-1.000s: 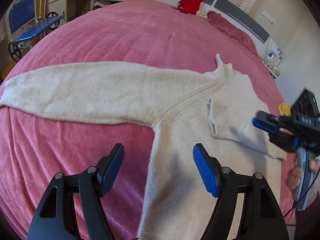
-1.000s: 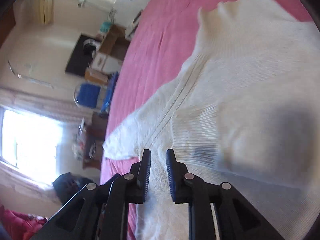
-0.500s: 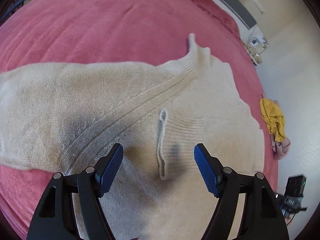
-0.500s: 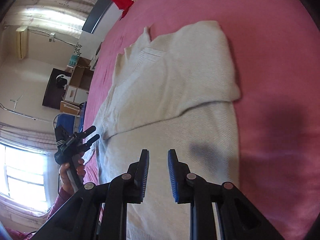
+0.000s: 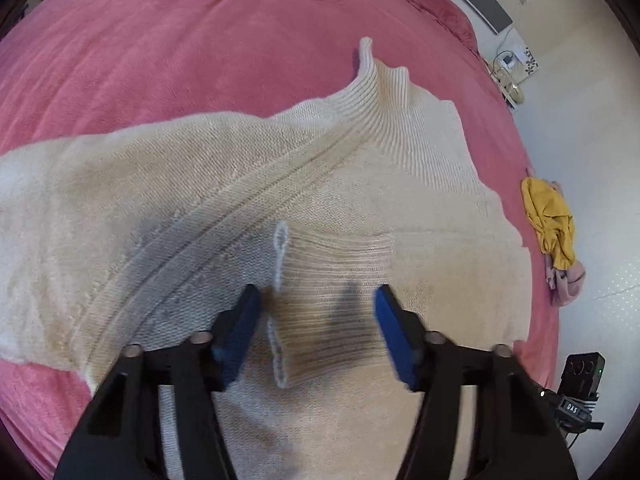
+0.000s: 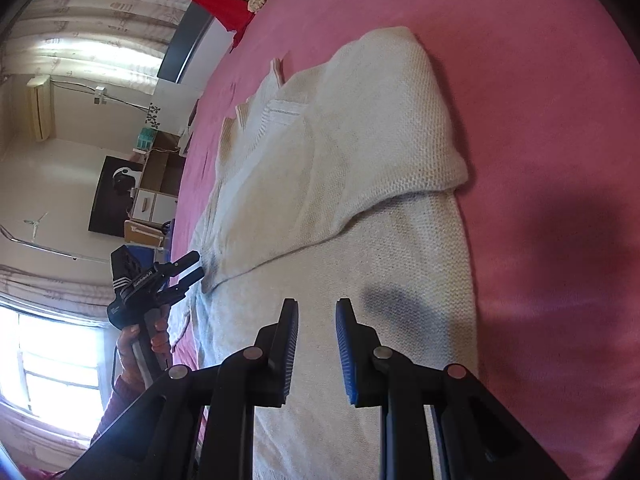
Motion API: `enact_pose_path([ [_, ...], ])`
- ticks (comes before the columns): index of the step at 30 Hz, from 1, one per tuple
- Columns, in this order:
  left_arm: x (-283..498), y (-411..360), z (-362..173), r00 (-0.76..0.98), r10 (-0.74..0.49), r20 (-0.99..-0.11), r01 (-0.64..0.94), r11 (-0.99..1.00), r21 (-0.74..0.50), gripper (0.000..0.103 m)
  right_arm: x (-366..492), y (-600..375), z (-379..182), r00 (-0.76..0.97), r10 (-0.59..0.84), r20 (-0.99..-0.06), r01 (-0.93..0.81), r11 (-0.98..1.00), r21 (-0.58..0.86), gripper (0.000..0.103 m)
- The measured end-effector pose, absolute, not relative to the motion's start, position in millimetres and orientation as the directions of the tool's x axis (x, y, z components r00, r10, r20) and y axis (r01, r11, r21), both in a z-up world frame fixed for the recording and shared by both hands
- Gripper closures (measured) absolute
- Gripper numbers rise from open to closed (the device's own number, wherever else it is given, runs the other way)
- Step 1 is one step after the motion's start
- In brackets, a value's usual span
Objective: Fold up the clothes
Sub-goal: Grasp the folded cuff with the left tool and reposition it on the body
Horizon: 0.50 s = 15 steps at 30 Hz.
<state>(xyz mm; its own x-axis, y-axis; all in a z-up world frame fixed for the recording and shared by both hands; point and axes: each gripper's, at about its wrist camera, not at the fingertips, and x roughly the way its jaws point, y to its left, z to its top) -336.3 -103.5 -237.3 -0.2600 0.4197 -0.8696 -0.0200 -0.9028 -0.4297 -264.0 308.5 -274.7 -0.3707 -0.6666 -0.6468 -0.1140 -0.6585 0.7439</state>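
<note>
Left hand-held gripper [image 5: 316,322] hangs over the cream sweater [image 5: 224,184], its blue pads closing on either side of the ribbed cuff [image 5: 332,276] of the folded-in sleeve; the cuff sits between them, but the pads do not yet press it, so it is unclasped. Beyond the cuff the sweater's ribbed collar [image 5: 380,92] points away across the pink bed [image 5: 180,40], and the other sleeve runs out to the left. Off to the right a yellow garment [image 5: 550,220] lies at the bed's edge. Right hand-held gripper [image 6: 316,340] hovers above the sweater's lower body [image 6: 360,272], jaws narrowly parted with nothing between them; the left one shows to its left, gripped by a hand [image 6: 138,344].
</note>
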Motion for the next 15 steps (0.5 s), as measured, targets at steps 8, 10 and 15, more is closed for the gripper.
enact_pose_path([
  [8,-334,-91,-238,-0.290,0.367,-0.884,-0.050,-0.928,-0.369,0.098,-268,314,-270,-0.399,-0.633,-0.663,-0.119,-0.682,0.722,0.083],
  [10,-328,-93,-224,-0.342,0.351,-0.872,-0.061,-0.934,-0.352,0.099,-271,317,-268,-0.407,-0.610,-0.680,-0.124,-0.701,0.703,0.083],
  [15,-320,-107,-195,-0.432,0.337,-0.837,-0.059,-0.936,-0.346,0.099,-280,332,-243,-0.482,-0.551,-0.682,-0.112,-0.733,0.671,0.083],
])
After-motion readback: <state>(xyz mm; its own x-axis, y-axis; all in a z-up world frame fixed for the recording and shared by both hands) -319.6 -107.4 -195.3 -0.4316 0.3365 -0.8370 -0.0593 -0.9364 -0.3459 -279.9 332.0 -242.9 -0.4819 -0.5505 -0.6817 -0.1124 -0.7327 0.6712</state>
